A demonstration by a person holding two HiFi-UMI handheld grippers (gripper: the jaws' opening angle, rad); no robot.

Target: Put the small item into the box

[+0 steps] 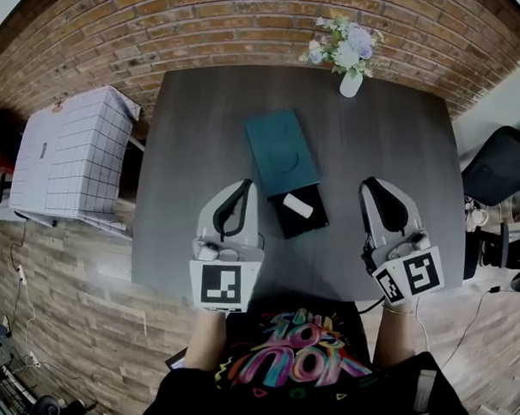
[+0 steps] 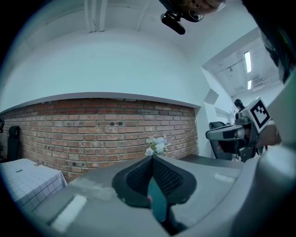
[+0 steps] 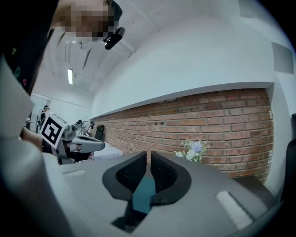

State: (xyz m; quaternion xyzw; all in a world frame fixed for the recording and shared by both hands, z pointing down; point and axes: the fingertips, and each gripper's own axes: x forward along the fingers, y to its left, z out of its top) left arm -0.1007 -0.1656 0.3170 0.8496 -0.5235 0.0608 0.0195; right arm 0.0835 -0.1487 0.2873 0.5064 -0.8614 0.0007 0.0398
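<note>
Item (image 1: 298,206): 1 small white oblong piece, lying slantwise inside the open black box (image 1: 317,220) on the dark table (image 1: 395,153), just below the teal lid (image 1: 279,152). 2 grippers flank the box, both pointing away from the person. Left gripper (image 1: 244,187) sits just beside the box, its jaws pressed together at the tips, empty. Right gripper (image 1: 369,185) stands farther off, its jaws a thin slit apart with nothing between them.

The white item (image 1: 298,206) lying in the black box (image 1: 305,225) is too small to identify. The head view's right edge cuts off the black chair (image 1: 498,175). In its own view, the left gripper (image 2: 151,159) hides the vase (image 1: 351,84) beneath the flowers (image 2: 156,145).
</note>
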